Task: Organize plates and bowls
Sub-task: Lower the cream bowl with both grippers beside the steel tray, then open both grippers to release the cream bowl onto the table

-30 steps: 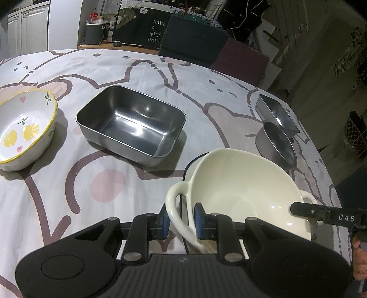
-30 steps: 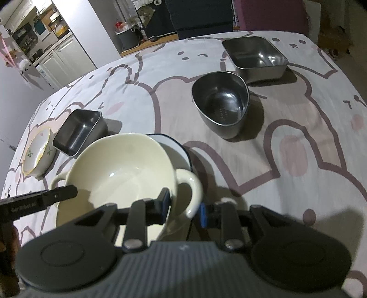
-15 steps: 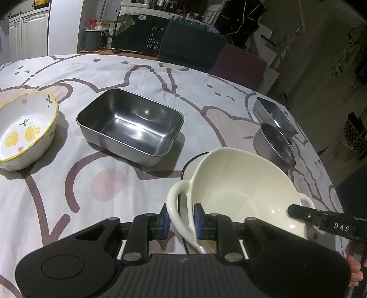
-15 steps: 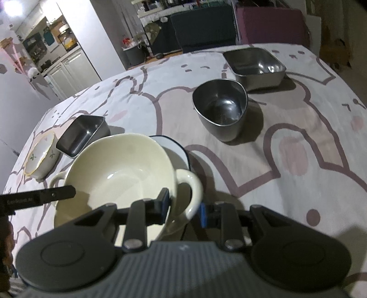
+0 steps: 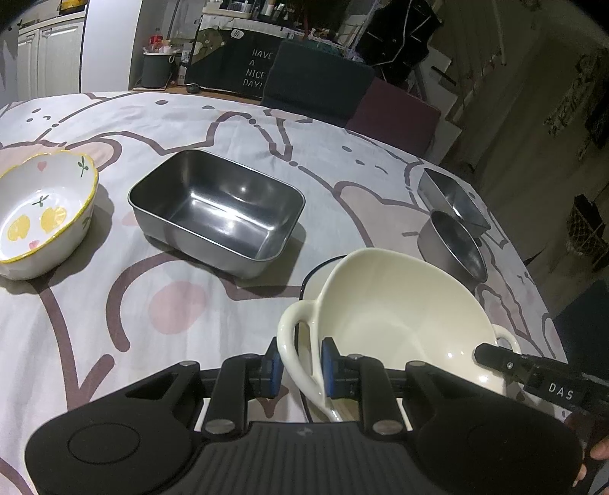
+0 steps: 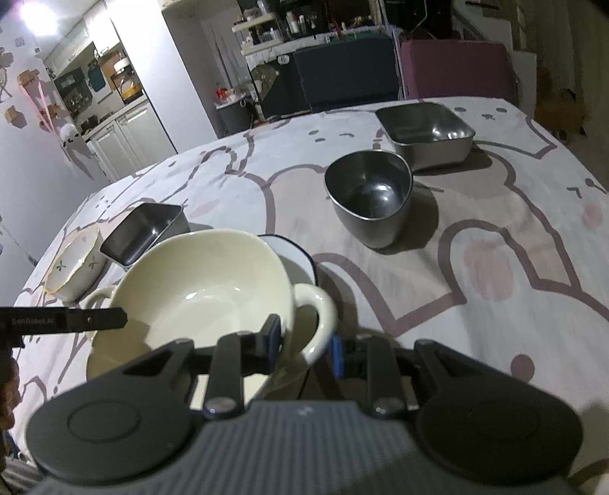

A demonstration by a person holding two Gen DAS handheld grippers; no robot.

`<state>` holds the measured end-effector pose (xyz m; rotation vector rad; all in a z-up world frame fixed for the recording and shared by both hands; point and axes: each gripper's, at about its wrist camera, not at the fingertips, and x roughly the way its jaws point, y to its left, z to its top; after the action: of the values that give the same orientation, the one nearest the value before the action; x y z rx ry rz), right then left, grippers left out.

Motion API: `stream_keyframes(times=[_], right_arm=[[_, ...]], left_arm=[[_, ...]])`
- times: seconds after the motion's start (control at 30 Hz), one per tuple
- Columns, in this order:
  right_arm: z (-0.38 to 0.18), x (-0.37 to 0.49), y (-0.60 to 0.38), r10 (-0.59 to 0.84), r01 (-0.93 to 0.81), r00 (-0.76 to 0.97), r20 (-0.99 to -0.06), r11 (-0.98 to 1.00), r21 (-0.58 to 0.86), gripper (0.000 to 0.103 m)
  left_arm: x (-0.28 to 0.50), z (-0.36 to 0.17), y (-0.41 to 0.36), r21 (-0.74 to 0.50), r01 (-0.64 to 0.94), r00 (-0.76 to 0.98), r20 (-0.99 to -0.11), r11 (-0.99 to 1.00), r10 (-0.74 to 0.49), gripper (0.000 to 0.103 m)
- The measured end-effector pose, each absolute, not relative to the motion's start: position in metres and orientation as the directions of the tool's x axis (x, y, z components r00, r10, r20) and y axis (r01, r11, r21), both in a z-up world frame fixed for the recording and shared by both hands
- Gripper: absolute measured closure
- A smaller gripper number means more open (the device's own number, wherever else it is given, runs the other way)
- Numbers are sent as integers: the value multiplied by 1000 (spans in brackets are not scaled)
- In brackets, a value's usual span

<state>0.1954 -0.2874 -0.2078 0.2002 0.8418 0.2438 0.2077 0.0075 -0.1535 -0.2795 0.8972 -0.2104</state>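
Both grippers' fingers clamp the cream bowl [image 5: 403, 320] handles over a cartoon-print tablecloth [image 5: 114, 323] in a dim kitchen

the white plate [image 5: 318, 276] with the dark rim is mostly hidden under the cream bowl [image 5: 399, 316]; only an arc of it shows in either view. in the left wrist view the bowl's near wall drops behind the left claw [image 5: 300, 367], and its far handle [image 5: 506, 337] is partly covered by the right claw's finger. the yellow-rimmed bowl [image 5: 42, 217] is cut by the left edge there. in the right wrist view the rectangular steel tray [image 6: 146, 232] is partly hidden behind the cream bowl, and the table [image 6: 495, 247] is blurred. the shelf clutter [image 6: 278, 26] at the back is too small to tell apart. a hand [image 5: 593, 457] at the right edge is cut off.
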Motion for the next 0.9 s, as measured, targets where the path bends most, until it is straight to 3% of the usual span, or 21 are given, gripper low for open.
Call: stream_keyframes(times=[0.43, 0.7, 0.9], right_arm=[[-208, 192, -284, 281, -150, 652, -704, 958, 243, 70], [-211, 189, -275, 248, -178, 640, -727, 969, 173, 55], [-210, 190, -275, 246, -178, 636, -731, 969, 171, 49]], left_arm=[[205, -154, 11, -335, 88, 612, -725, 938, -316, 80], [202, -157, 10, -337, 100, 597, -733, 936, -327, 72], [201, -156, 12, -341, 101, 597, -731, 935, -331, 67]])
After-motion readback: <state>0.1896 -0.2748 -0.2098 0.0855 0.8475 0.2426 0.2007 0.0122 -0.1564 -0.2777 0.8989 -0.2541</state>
